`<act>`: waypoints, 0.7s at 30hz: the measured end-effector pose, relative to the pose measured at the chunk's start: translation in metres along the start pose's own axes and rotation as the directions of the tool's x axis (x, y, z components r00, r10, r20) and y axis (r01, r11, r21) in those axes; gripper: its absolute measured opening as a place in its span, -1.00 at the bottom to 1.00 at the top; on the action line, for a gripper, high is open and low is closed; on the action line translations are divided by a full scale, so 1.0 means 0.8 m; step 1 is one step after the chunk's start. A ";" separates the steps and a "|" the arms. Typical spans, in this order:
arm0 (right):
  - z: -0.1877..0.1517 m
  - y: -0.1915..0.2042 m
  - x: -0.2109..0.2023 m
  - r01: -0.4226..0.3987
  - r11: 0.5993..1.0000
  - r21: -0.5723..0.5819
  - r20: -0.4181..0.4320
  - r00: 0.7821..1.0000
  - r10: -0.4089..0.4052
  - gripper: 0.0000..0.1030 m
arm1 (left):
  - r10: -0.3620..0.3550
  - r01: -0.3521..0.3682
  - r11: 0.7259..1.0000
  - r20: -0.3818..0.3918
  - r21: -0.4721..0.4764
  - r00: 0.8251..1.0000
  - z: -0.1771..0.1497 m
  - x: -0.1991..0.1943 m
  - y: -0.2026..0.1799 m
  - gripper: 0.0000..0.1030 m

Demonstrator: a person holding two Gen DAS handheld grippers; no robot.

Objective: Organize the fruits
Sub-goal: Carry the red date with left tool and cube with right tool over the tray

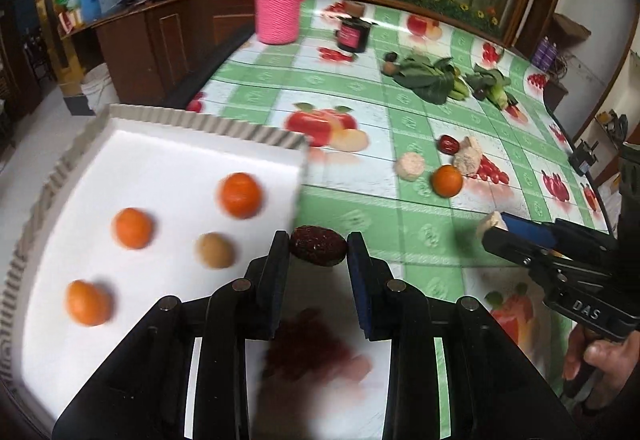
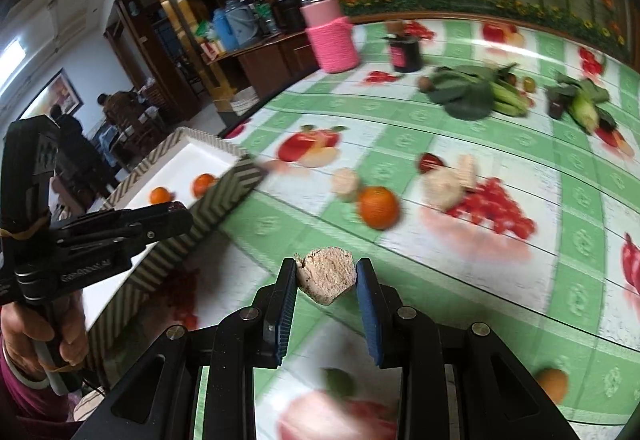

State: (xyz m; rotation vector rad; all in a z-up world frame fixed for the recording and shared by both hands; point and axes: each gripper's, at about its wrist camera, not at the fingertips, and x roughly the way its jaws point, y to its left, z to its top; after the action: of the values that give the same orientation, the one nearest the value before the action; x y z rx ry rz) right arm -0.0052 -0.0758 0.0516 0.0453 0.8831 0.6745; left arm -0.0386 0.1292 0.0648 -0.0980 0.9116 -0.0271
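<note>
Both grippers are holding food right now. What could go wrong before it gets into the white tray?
1. The left gripper pinches the dark red date only at its ends with its fingertips, so it might slip out.
2. The date hangs right beside the white tray corner and could bump the rim.
3. The right gripper squeezes a crumbly beige chunk, which might break.

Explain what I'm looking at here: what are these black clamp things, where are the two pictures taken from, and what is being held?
No robot: a person holds a hand-operated gripper in each hand, with a fisheye camera on each looking along its fingers. The left-wrist view shows the left gripper shut on a dark red date beside a white tray holding three oranges and a brown fruit. The right-wrist view shows the right gripper shut on a pale chunk. On the fruit-print tablecloth lie another orange, more pale chunks, leafy greens and a pink-sleeved jar.
</note>
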 end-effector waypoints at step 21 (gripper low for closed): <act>0.045 0.198 0.089 -0.156 0.951 -0.267 -0.091 0.986 0.137 -0.44 | 0.218 -0.216 0.966 -0.003 -0.141 0.976 -0.051 -0.048 0.155 -0.44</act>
State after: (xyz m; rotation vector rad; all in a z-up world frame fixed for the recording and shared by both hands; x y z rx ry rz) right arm -0.0304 0.0982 0.0733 -0.1637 0.8538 0.9378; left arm -0.0965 0.2524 0.0581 -0.1286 0.9073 0.2419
